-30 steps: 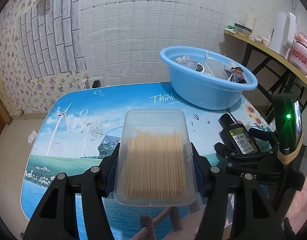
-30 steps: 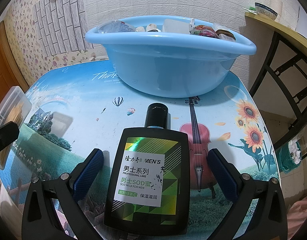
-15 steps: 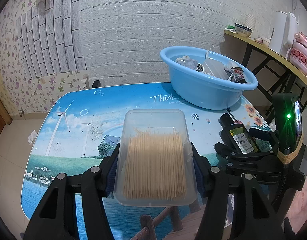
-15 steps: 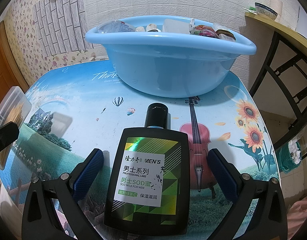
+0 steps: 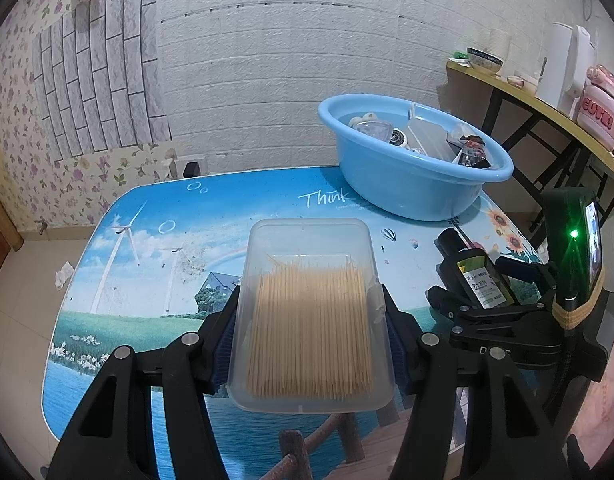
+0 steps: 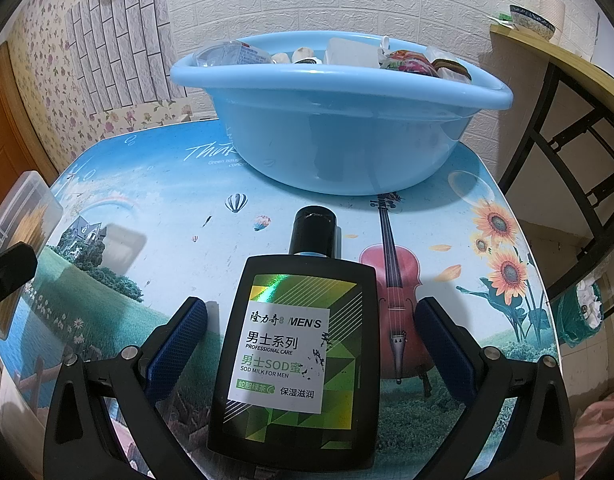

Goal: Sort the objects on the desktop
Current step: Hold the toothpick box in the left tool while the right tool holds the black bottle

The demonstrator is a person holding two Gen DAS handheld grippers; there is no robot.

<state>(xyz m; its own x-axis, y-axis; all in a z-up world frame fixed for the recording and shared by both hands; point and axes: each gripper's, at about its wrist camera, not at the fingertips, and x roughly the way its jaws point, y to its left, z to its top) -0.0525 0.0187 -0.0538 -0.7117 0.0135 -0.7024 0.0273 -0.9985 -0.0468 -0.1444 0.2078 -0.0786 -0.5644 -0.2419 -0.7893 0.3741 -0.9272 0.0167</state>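
Two hand-held grippers hover over a small table [image 5: 155,240] printed with a bright landscape of sky, windmills and sunflowers. The left gripper [image 5: 311,312] has its blue pads pressed against the long sides of a clear plastic box of toothpicks [image 5: 311,312], holding it lifted above the tabletop. To its right, the right gripper [image 6: 307,344] straddles a flat black bottle of men's lotion [image 6: 295,352] with a green label and black cap; its jaws stand wide, with a visible gap between each pad and the bottle's sides, so the bottle is not gripped. Whether the bottle lies on the table or is propped from below cannot be told. A light blue basin [image 6: 347,140] sits at the far right of the table, already holding several small items, and it looks like the collecting place. The step in hand seems to be picking up the last loose objects. Next, the right jaws would likely need to close on the bottle, then both loads be carried forward over the basin's rim and let go.
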